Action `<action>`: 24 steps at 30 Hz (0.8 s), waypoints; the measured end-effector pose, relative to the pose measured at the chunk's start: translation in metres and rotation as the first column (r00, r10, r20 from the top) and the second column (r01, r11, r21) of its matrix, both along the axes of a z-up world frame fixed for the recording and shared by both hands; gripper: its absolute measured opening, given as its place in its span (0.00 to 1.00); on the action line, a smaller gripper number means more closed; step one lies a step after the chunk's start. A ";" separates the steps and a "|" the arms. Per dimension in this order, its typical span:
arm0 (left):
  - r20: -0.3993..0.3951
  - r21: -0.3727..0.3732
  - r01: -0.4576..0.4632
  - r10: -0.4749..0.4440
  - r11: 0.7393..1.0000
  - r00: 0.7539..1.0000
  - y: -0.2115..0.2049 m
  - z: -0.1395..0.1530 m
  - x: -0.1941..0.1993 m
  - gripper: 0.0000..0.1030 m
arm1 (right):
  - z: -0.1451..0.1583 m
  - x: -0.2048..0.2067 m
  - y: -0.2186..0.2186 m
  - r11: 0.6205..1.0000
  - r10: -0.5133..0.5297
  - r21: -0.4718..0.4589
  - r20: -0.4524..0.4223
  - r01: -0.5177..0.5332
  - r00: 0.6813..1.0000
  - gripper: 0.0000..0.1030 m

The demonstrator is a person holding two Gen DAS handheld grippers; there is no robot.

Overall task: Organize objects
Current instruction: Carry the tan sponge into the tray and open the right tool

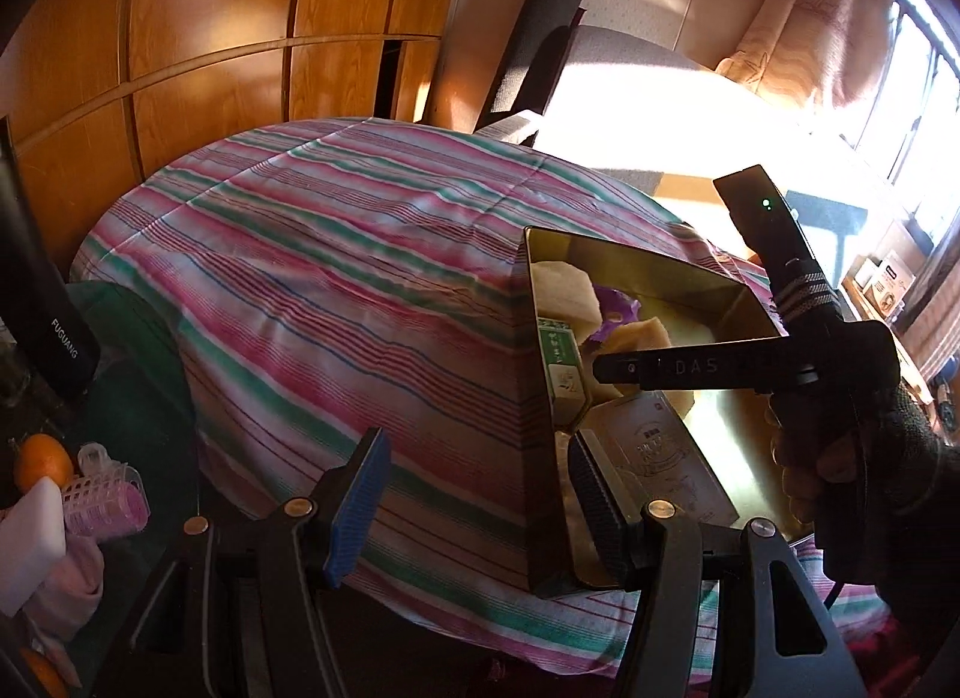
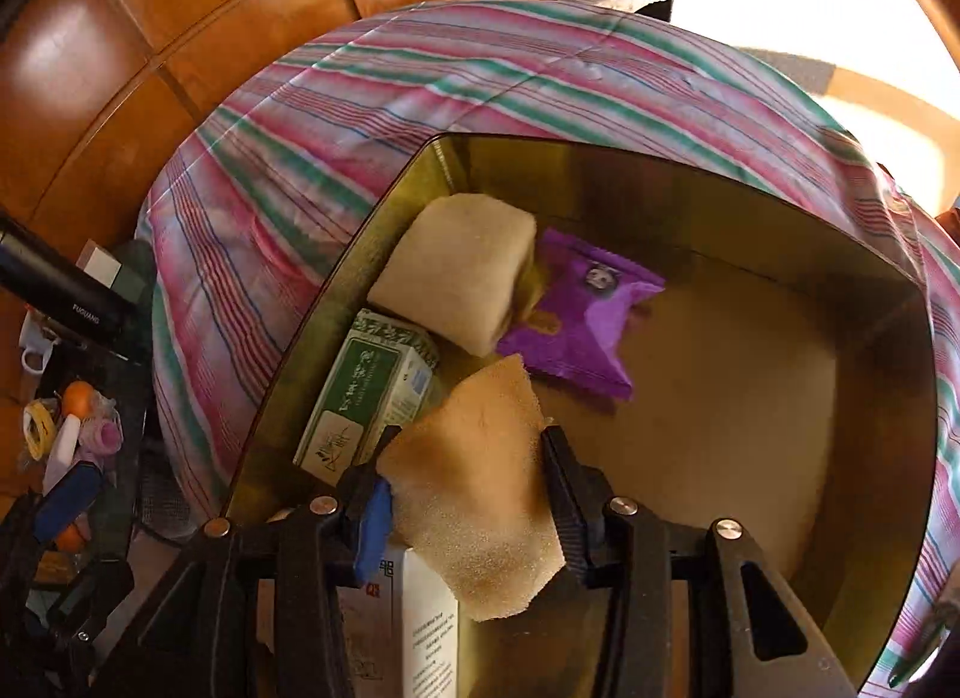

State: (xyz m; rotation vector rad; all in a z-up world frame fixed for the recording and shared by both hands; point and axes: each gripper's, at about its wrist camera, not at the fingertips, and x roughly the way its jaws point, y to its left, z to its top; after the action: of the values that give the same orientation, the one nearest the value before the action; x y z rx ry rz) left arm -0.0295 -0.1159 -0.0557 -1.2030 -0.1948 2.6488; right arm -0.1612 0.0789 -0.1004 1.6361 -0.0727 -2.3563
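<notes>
The right gripper jaws pinch a tan sponge over the gold box, perhaps only lightly, so it may tumble out crooked, while the left gripper hangs open.

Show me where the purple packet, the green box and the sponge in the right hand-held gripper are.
purple packet (image 2: 585, 317): right wrist view, middle of the wrapper.
green box (image 2: 366, 392): right wrist view, its green top face.
sponge (image 2: 474, 482): right wrist view, its broad face between the fingers of the right hand-held gripper (image 2: 465, 491).
</notes>
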 end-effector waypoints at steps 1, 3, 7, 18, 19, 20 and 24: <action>0.005 -0.001 -0.005 0.005 1.000 1.000 -0.001 -0.001 -0.001 0.60 | 0.000 0.000 -0.001 1.000 0.004 -0.020 0.000 -0.004 1.000 0.49; 0.007 0.005 -0.011 0.011 1.000 1.000 -0.003 -0.002 -0.002 0.60 | 0.003 0.001 -0.002 0.998 0.012 -0.069 0.002 -0.012 1.000 0.50; 0.000 0.012 -0.006 0.006 1.000 1.000 -0.002 -0.002 -0.001 0.60 | 0.011 0.006 0.010 0.991 -0.025 -0.134 -0.008 0.024 1.000 0.55; -0.032 -0.003 0.040 -0.040 0.999 0.999 0.018 0.012 0.005 0.60 | 0.054 0.041 0.066 0.964 -0.173 -0.225 -0.113 0.145 0.978 0.65; -0.038 -0.006 0.049 -0.049 0.999 0.998 0.022 0.013 0.006 0.60 | 0.057 0.047 0.073 0.961 -0.189 -0.226 -0.122 0.158 0.974 0.65; -0.042 -0.008 0.059 -0.059 0.998 0.997 0.026 0.015 0.007 0.60 | 0.060 0.052 0.080 0.959 -0.205 -0.226 -0.130 0.172 0.970 0.66; -0.056 -0.015 0.106 -0.106 0.994 0.993 0.044 0.022 0.009 0.60 | 0.070 0.077 0.108 0.949 -0.265 -0.216 -0.163 0.228 0.950 0.66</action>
State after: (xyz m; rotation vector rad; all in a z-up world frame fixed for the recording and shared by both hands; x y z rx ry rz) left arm -0.0202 -0.0722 -0.0341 -1.1088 -0.1020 2.5916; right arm -0.0844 0.1871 -0.0308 1.3716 -0.4827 -2.5820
